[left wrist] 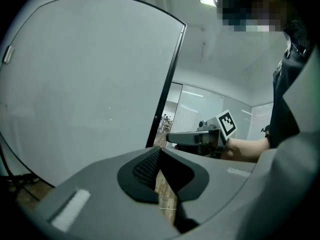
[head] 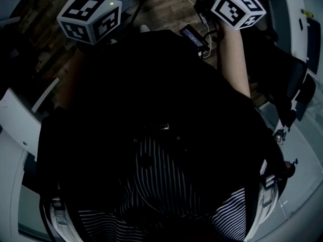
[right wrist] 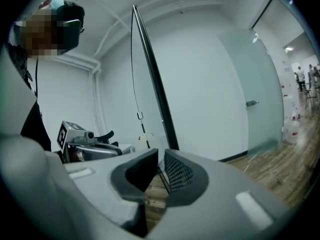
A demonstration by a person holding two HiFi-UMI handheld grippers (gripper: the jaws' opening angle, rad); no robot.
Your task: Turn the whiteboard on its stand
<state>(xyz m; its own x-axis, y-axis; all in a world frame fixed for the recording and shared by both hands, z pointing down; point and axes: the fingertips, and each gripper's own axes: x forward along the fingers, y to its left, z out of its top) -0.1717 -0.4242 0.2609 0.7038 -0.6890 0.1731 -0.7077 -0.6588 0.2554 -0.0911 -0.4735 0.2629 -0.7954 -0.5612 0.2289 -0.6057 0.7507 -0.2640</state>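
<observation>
The whiteboard (left wrist: 85, 84) fills the left of the left gripper view, its black side frame (left wrist: 169, 79) running down toward my jaws. My left gripper (left wrist: 159, 153) is shut with nothing in it; the pad tips meet just short of that frame. The right gripper view shows the board nearly edge-on, its frame (right wrist: 152, 79) a dark bar that drops behind my right gripper (right wrist: 161, 156). Its jaws are open by a narrow slit, and nothing is pressed between the pads. The right gripper (left wrist: 192, 138) reaches toward the frame from the far side. Both marker cubes (head: 91, 16) (head: 237, 8) show in the head view.
The person's dark torso (head: 161, 135) fills most of the head view. A wooden floor (right wrist: 280, 166) runs toward a frosted glass door (right wrist: 250, 89) on the right. A thin cord (right wrist: 134, 89) hangs beside the board. Glass partitions (left wrist: 200, 109) stand beyond the board.
</observation>
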